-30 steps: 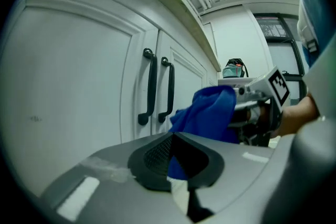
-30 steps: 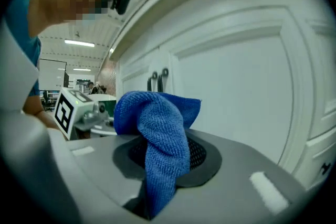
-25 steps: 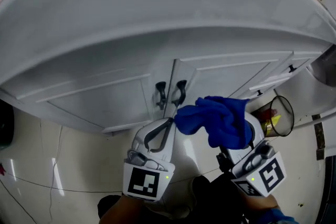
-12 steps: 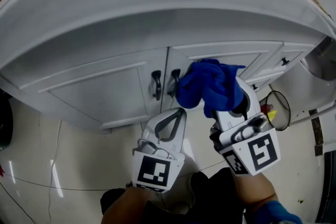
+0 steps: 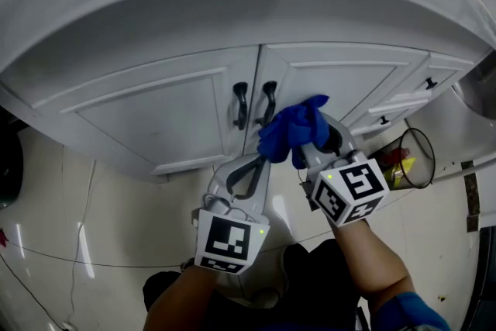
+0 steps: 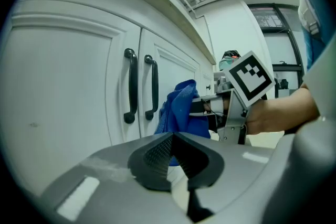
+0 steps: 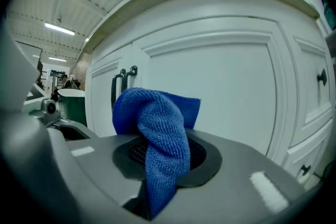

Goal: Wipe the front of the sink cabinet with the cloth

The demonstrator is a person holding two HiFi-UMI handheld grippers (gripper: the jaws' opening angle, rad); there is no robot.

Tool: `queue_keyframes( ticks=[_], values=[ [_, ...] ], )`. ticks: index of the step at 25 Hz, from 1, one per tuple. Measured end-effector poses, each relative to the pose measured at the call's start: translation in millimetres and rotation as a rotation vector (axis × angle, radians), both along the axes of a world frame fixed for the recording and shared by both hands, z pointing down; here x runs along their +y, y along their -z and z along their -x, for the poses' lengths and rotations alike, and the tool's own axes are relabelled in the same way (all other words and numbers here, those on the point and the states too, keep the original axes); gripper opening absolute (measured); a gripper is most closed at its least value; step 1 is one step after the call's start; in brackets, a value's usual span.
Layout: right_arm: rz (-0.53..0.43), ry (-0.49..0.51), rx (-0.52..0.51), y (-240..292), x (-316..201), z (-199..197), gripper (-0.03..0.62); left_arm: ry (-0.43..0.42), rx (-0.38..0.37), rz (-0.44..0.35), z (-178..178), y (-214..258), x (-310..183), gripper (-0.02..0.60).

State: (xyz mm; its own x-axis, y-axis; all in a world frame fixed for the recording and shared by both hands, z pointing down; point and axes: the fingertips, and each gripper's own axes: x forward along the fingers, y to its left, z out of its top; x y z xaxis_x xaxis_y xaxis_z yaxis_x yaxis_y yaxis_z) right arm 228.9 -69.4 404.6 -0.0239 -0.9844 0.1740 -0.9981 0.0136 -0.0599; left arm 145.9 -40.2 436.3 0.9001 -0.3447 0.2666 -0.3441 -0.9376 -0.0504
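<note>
The white sink cabinet front (image 5: pixel 155 114) has two doors with black handles (image 5: pixel 241 106) at their meeting edges. My right gripper (image 5: pixel 308 143) is shut on a bunched blue cloth (image 5: pixel 288 132), which is held against or just off the right door, beside its handle (image 5: pixel 268 101). In the right gripper view the blue cloth (image 7: pixel 157 123) hangs over the jaws of my right gripper (image 7: pixel 163 150), facing the door panel (image 7: pixel 220 92). My left gripper (image 5: pixel 259 160) is shut and empty, just below the handles. The left gripper view shows my left gripper (image 6: pixel 172 137), the cloth (image 6: pixel 178 107) and the handles (image 6: pixel 130 86).
The sink counter rim (image 5: pixel 232 4) overhangs the doors. Drawers (image 5: pixel 403 101) with small black knobs (image 7: pixel 321 77) lie to the right. A wire waste basket (image 5: pixel 409 163) with rubbish stands on the glossy floor (image 5: pixel 77 229) at right. A dark green bin (image 7: pixel 73 107) stands far left.
My right gripper has carried the cloth left and in toward the right door, close beside the handles. The left gripper has stayed shut below the handles.
</note>
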Motion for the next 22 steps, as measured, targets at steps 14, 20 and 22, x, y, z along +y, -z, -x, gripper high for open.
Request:
queue_keyframes(
  ticks=[14, 20, 22],
  values=[
    [0.319, -0.002, -0.179, -111, -3, 4, 0.087, 0.079, -0.103, 0.232, -8, -72, -3, 0.006],
    [0.46, -0.051, -0.304, -165, -1, -2, 0.087, 0.081, -0.127, 0.252, -12, -84, -3, 0.006],
    [0.495, -0.06, -0.342, -176, 0, -1, 0.087, 0.084, -0.138, 0.256, -13, -88, -4, 0.006]
  ],
)
